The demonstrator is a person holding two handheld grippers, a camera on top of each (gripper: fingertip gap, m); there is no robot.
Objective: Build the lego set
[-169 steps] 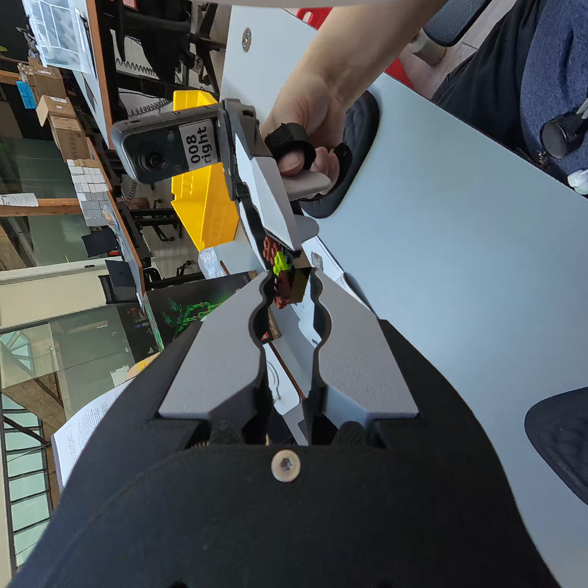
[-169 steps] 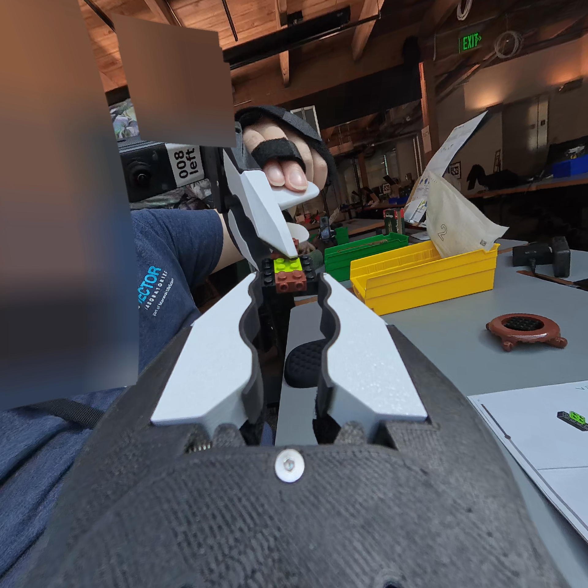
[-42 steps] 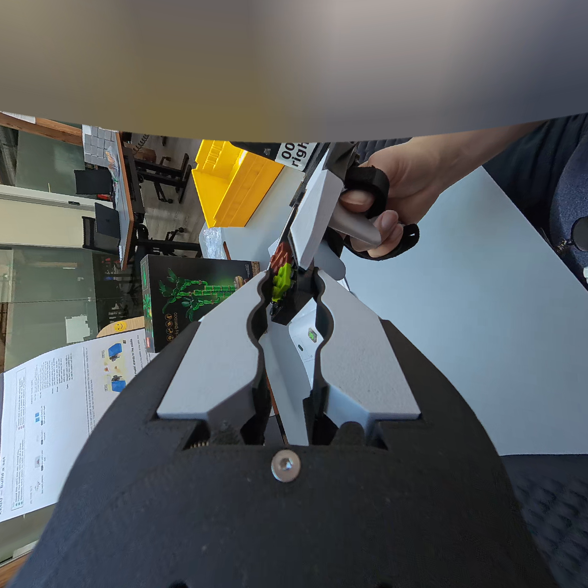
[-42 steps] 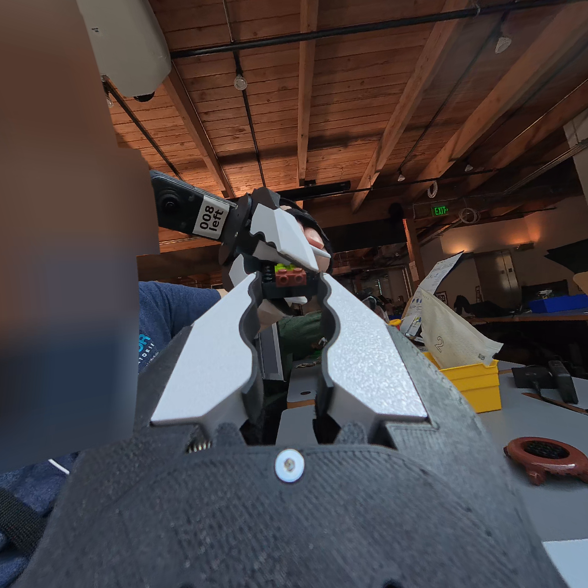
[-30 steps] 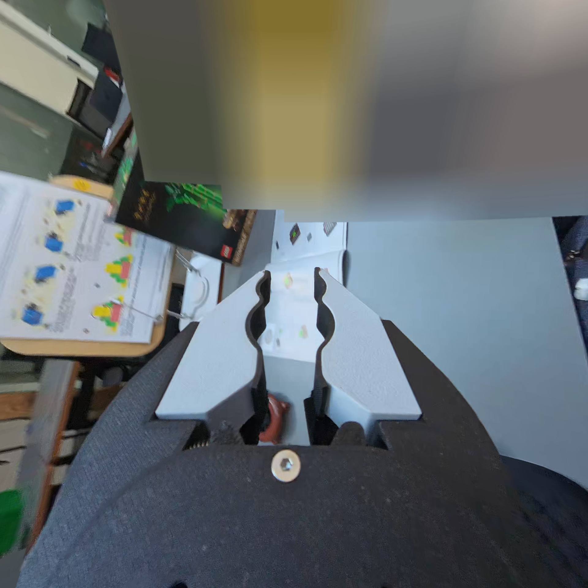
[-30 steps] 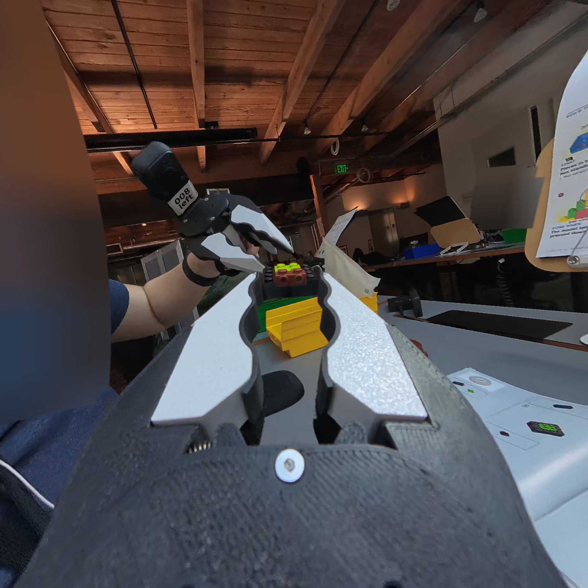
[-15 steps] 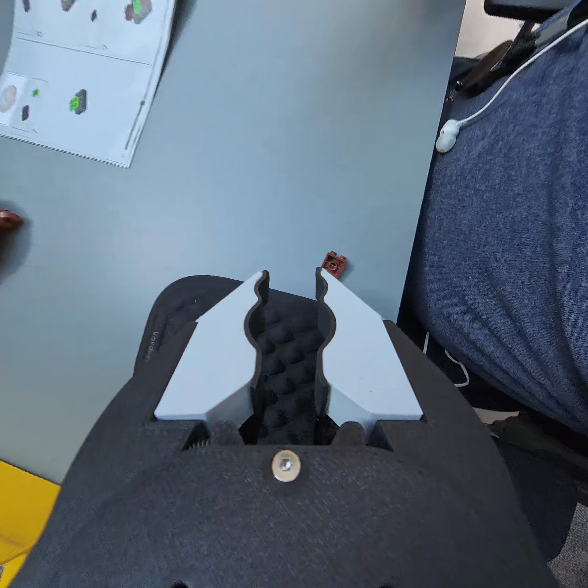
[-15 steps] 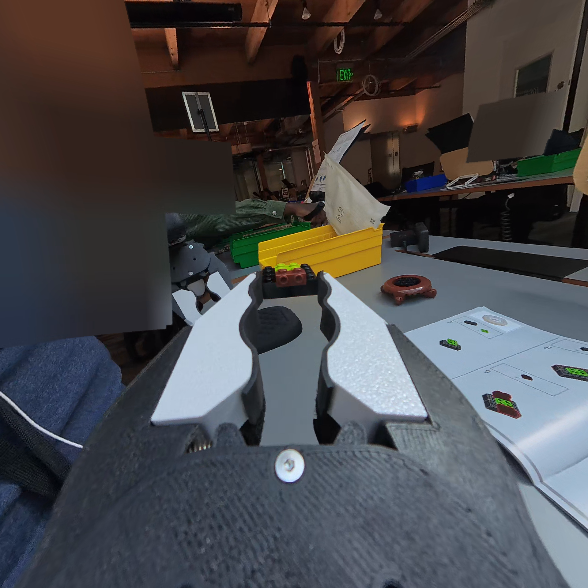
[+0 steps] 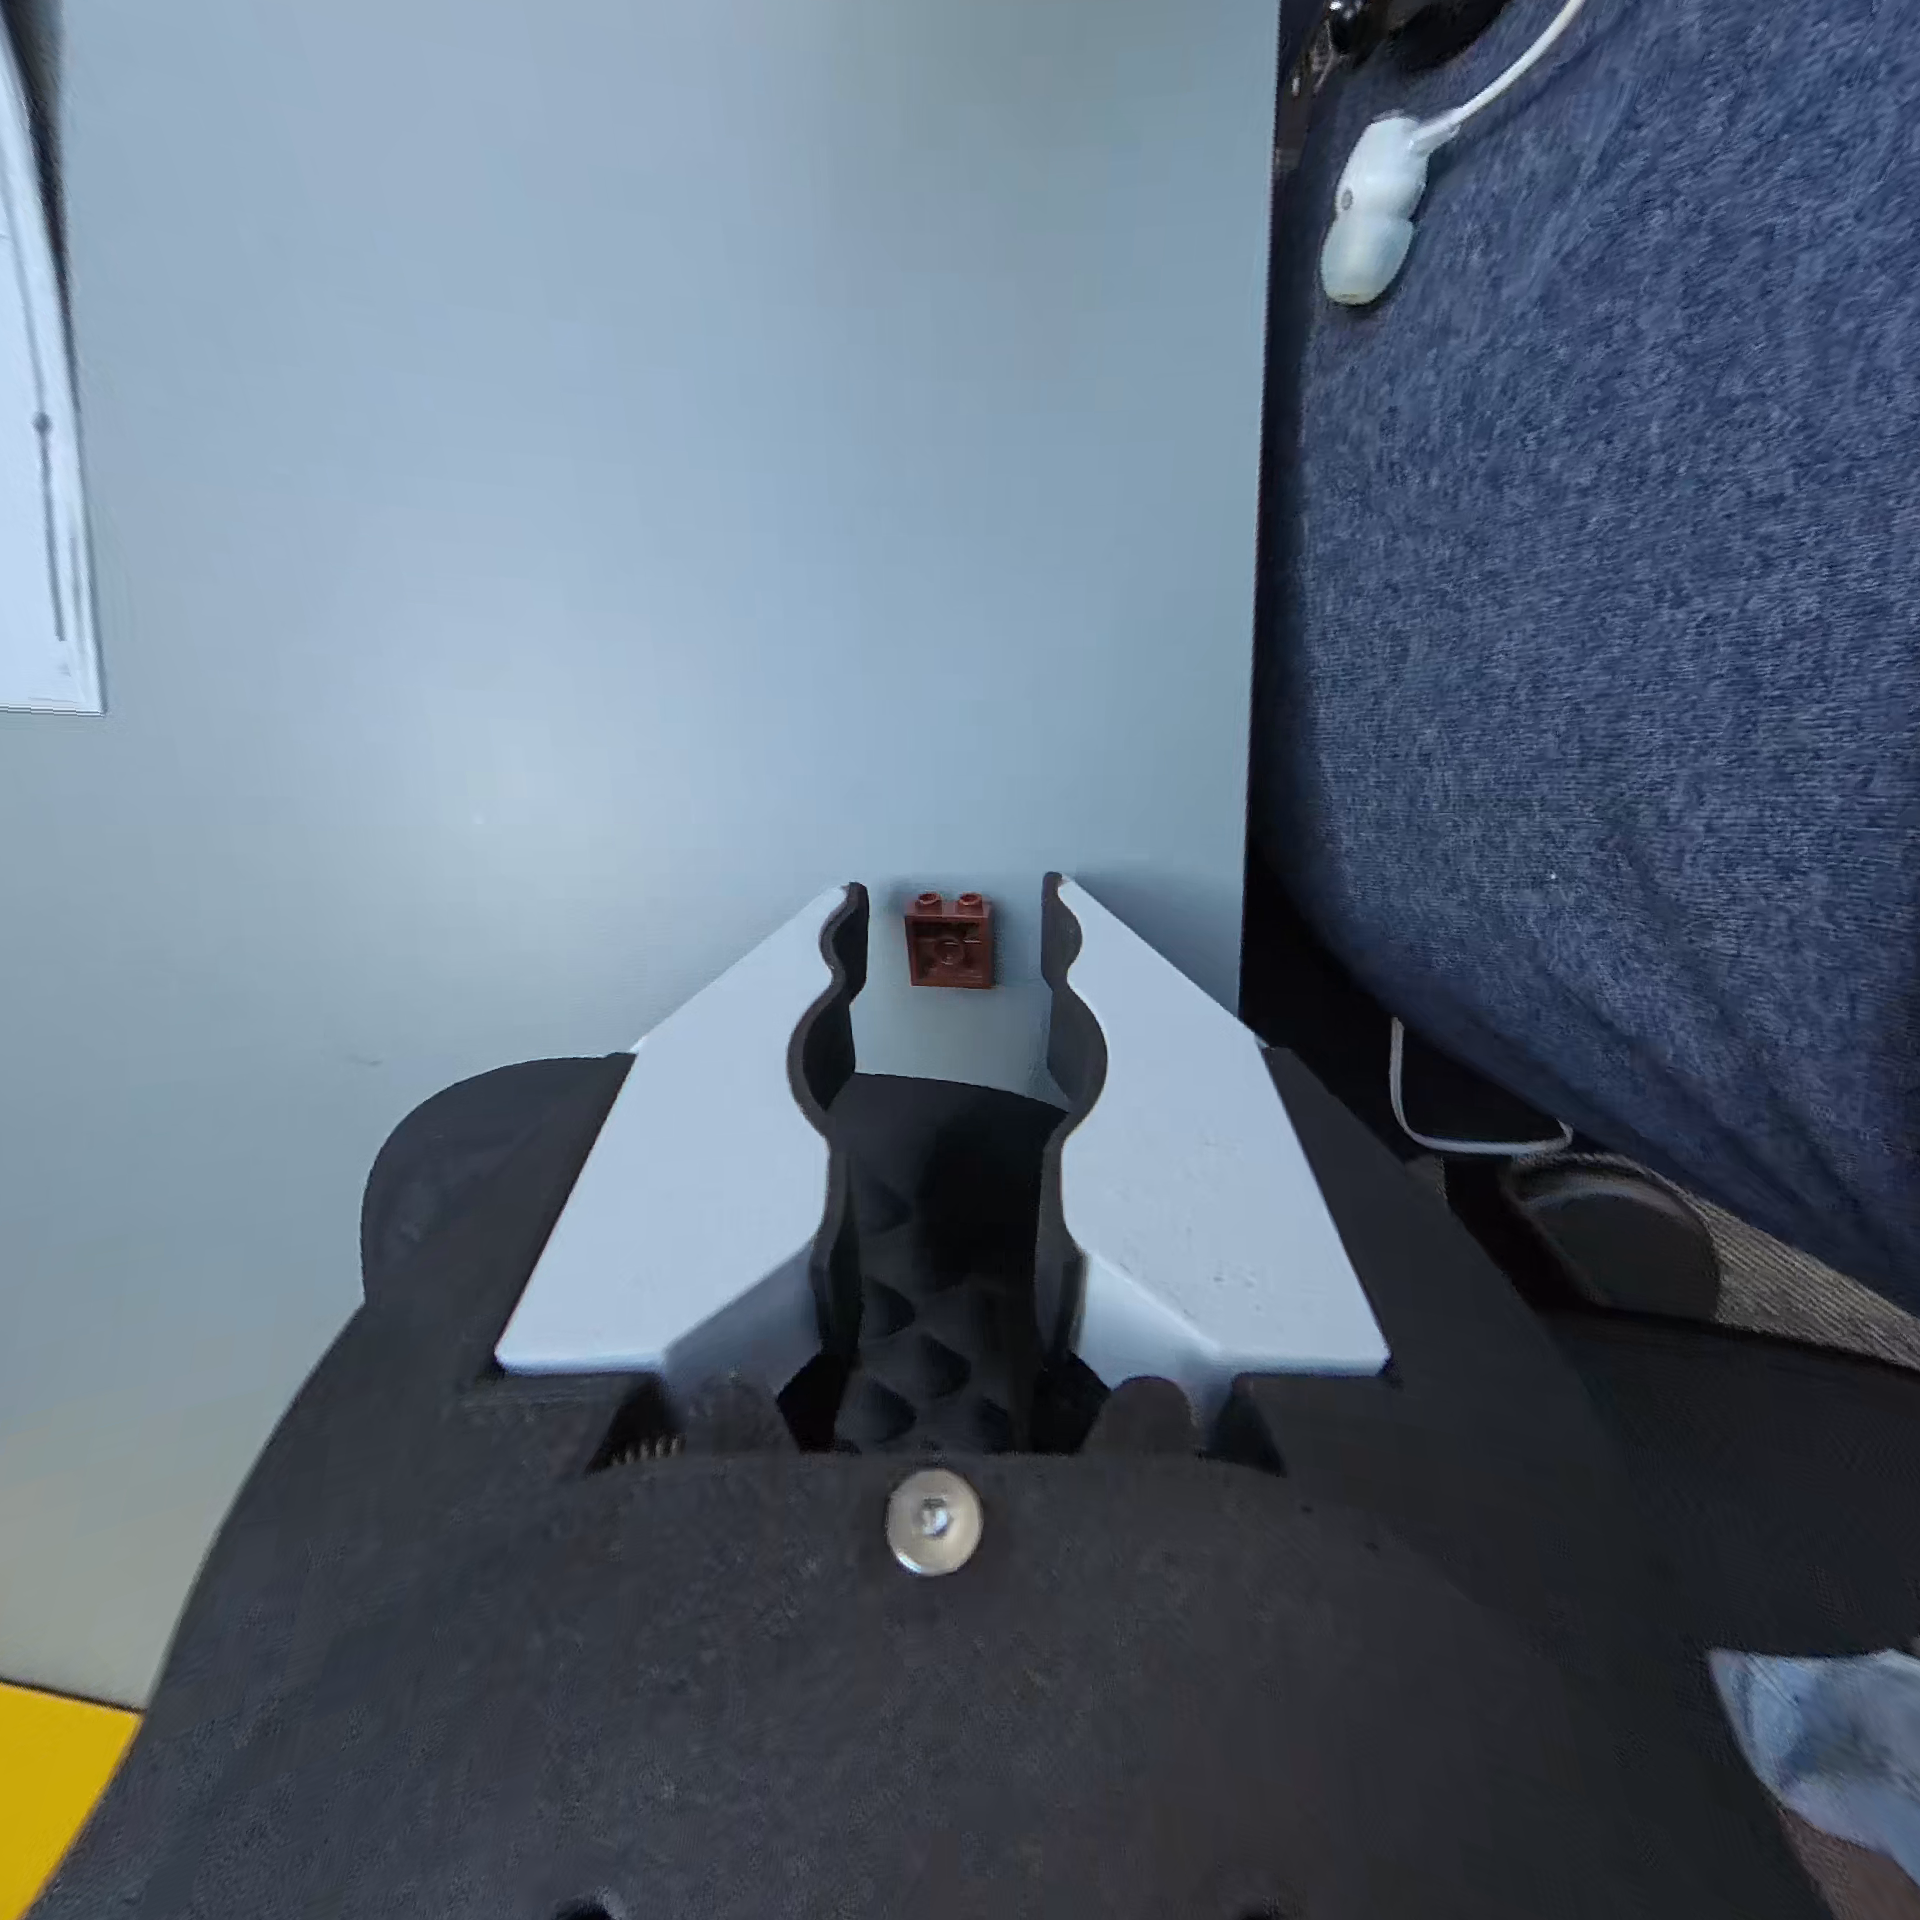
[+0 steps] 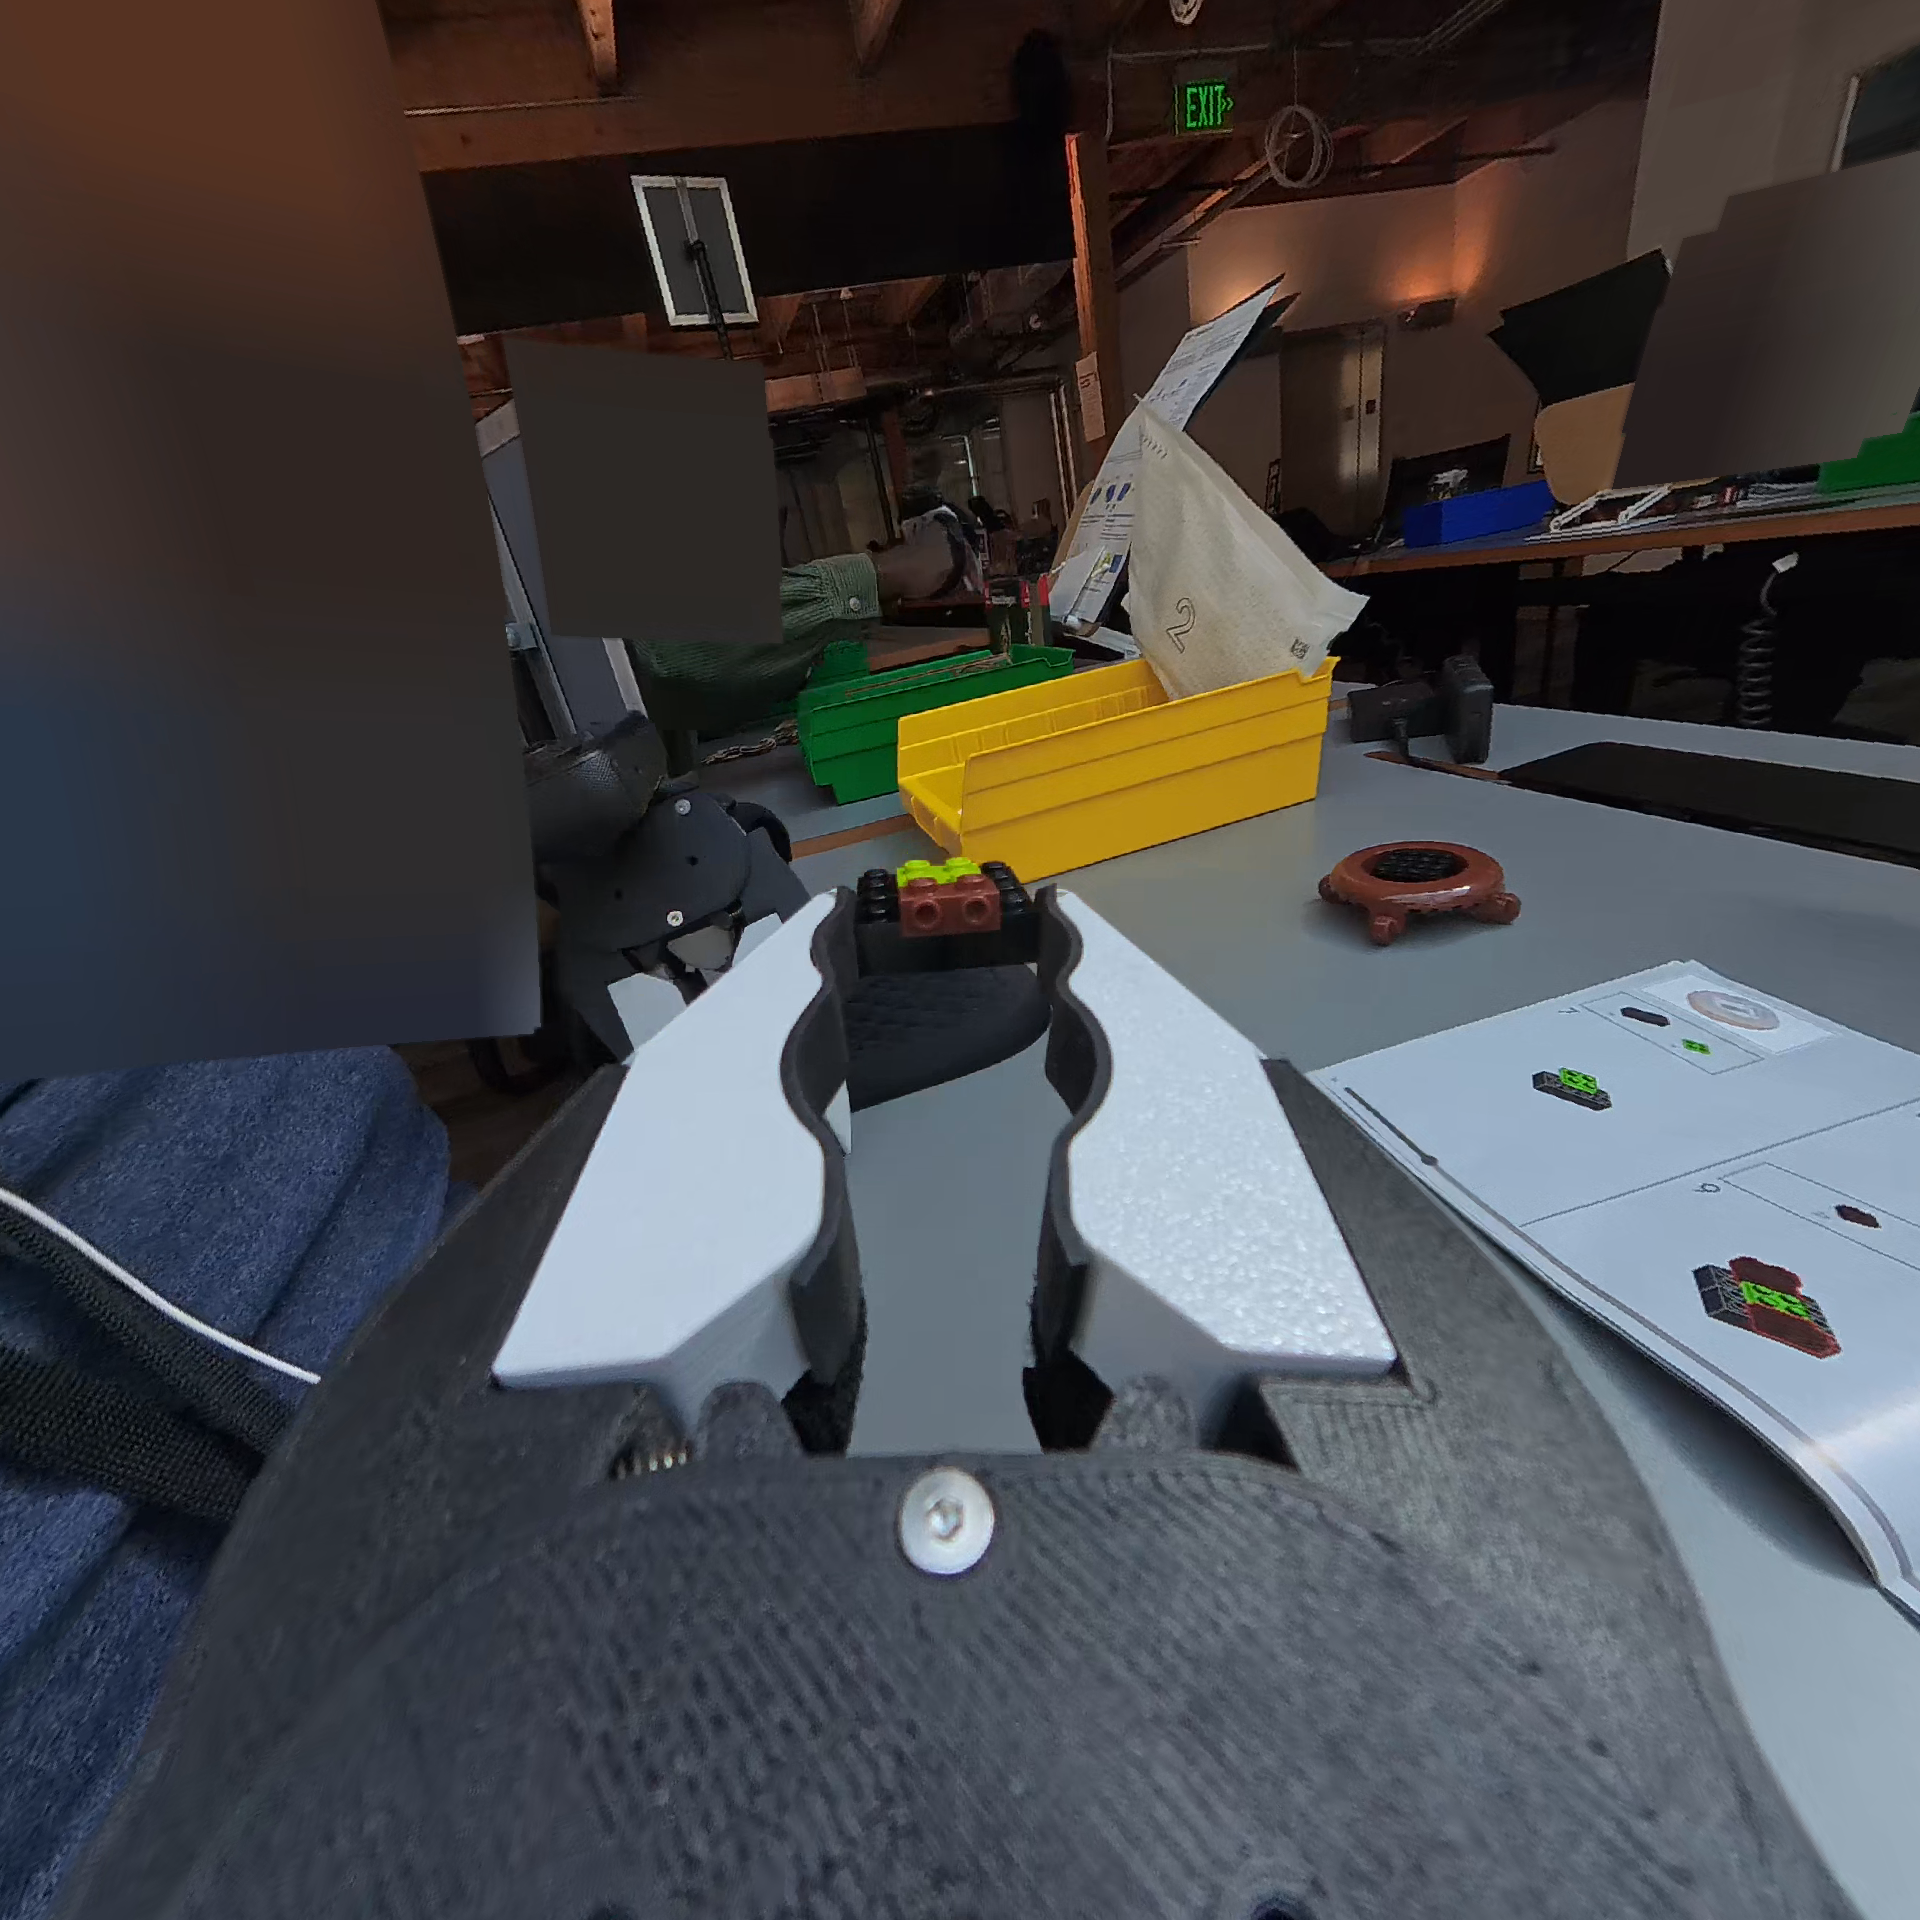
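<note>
My left tongs [image 9: 951, 899] stand wide and empty, pointed down at the grey desk [image 9: 582, 499]. A small reddish-brown brick [image 9: 948, 940] lies on the desk between their tips, clear of both inner faces and not touched by either. It sits close to the desk's edge, with a person's blue-clad lap just beyond on the right. Its two studs point to the far side, away from the tongs, so I judge the faces the jaws would meet are its left and right sides. The brick looks a touch nearer the left tip than the right.

My right tongs [image 10: 945, 909] are narrowed on the partly built block [image 10: 943, 902], black with a lime plate on top and a brown piece facing me, held above the desk. The instruction booklet [image 10: 1662, 1164] lies open to the right and a round brown base [image 10: 1418, 888] rests farther off.

The left tongs are plainly the nearer to the loose brick; closing squarely on it looks like the coming move.
</note>
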